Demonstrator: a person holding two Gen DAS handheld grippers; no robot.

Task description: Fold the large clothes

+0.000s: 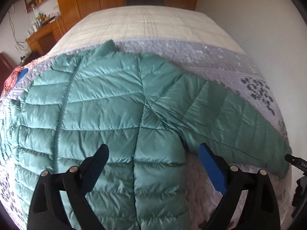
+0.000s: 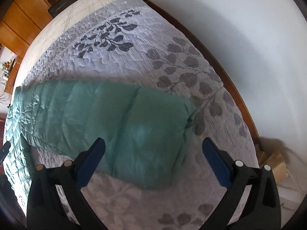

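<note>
On the bed [image 1: 153, 25], atop a leaf-print quilt [image 2: 119, 57], the jacket [image 1: 99, 103] lies flat, sleeve [image 2: 134, 130] stretched sideways. Both our hand-held grippers, left [image 1: 153, 153] and right [image 2: 153, 149], hover spread and empty. We judge folding unstarted; next, pinch the sleeve end and carry it across the jacket.

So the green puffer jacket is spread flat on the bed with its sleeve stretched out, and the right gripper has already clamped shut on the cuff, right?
Not quite. The green puffer jacket is spread on the bed with its sleeve stretched out, but the right gripper is open, holding nothing. The right wrist view shows its fingers spread wide either side of the cuff.
</note>
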